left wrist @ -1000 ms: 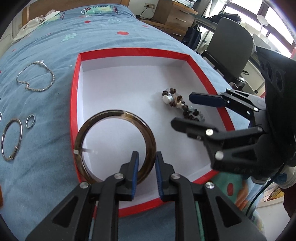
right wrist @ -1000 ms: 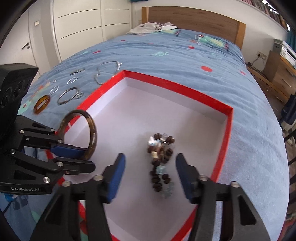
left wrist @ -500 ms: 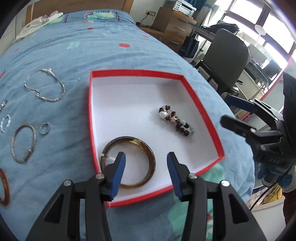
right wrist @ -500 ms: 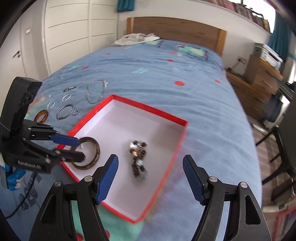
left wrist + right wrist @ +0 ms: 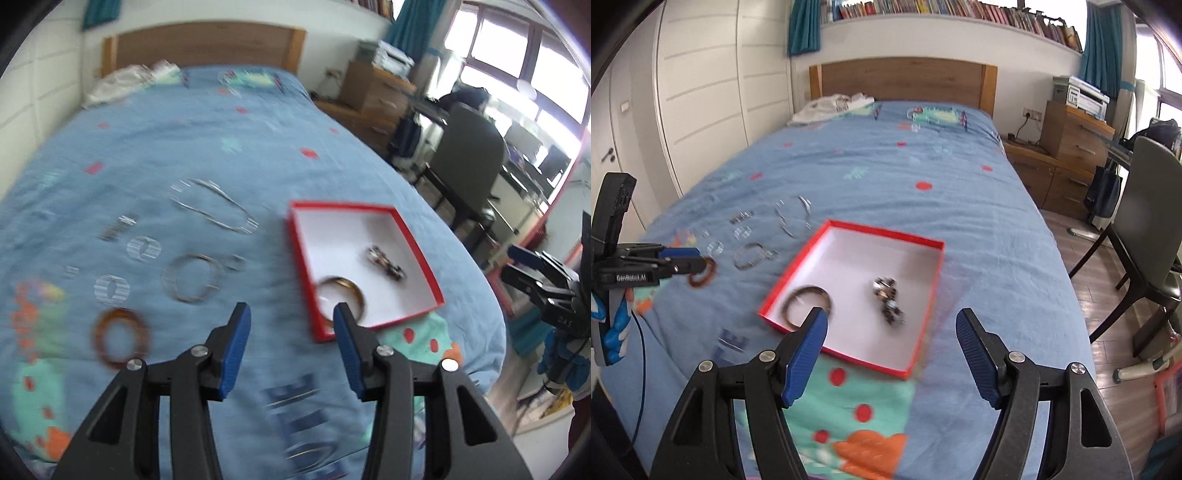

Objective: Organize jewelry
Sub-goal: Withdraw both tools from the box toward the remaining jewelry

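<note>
A red-rimmed white box [image 5: 886, 230] [image 5: 340, 204] lies on the blue bedspread. Inside it are a dark brown bangle [image 5: 809, 301] [image 5: 345, 290] and a beaded bracelet [image 5: 888, 295] [image 5: 386, 264]. Left of the box several pieces lie loose on the cover: an amber bangle [image 5: 120, 339] [image 5: 703, 278], a silver bangle [image 5: 192, 277] [image 5: 750, 254], a thin chain [image 5: 216, 205] [image 5: 794, 218] and small rings [image 5: 144, 249]. My left gripper [image 5: 291, 349] [image 5: 685, 260] hangs open and empty above the cover, left of the box. My right gripper [image 5: 892, 354] [image 5: 517, 264] is open and empty, raised above the box's near edge.
The wooden headboard [image 5: 901, 79] and a crumpled white cloth [image 5: 831, 105] are at the far end of the bed. A dark chair [image 5: 1145, 206], wooden drawers [image 5: 1071, 147] and bare floor are to the right of the bed. White wardrobe doors [image 5: 701, 92] stand on the left.
My left gripper let go of the dark bangle, which now lies flat in the box, then rose and swung left over the loose jewelry. My right gripper opened wider and lifted away from the beaded bracelet.
</note>
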`<state>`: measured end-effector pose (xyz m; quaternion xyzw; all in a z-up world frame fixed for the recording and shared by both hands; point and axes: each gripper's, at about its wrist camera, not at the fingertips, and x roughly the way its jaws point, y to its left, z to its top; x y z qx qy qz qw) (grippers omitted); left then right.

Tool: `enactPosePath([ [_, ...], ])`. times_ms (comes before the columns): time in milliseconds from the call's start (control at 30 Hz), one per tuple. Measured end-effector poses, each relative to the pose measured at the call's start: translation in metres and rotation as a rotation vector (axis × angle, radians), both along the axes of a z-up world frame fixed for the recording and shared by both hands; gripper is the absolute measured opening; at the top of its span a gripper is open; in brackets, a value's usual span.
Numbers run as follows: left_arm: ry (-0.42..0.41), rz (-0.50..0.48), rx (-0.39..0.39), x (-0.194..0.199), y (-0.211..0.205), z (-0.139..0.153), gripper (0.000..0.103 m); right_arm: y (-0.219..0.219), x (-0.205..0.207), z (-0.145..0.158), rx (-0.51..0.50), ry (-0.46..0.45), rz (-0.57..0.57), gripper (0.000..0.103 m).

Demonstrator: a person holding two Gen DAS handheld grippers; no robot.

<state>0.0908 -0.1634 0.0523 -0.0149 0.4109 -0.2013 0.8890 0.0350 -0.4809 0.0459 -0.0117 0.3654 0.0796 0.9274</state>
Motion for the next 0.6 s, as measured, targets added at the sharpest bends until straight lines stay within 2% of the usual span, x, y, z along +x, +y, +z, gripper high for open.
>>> enactPosePath([
  [200, -0.124, 0.109, 0.046, -0.026, 0.083, 0.053, 0.044, 0.043, -0.022, 0.034, 0.038, -0.07, 0.022, 0.071],
  [300, -0.164, 0.156, 0.066, -0.037, 0.12, 0.068, 0.044, 0.067, -0.03, 0.044, 0.056, -0.088, 0.038, 0.071],
  [433, -0.167, 0.216, 0.07, -0.045, 0.162, 0.069, 0.044, 0.1, -0.036, 0.049, 0.087, -0.1, 0.058, 0.069],
  [600, -0.129, 0.272, 0.068, -0.05, 0.194, 0.052, 0.044, 0.132, -0.034, 0.044, 0.115, -0.089, 0.078, 0.064],
])
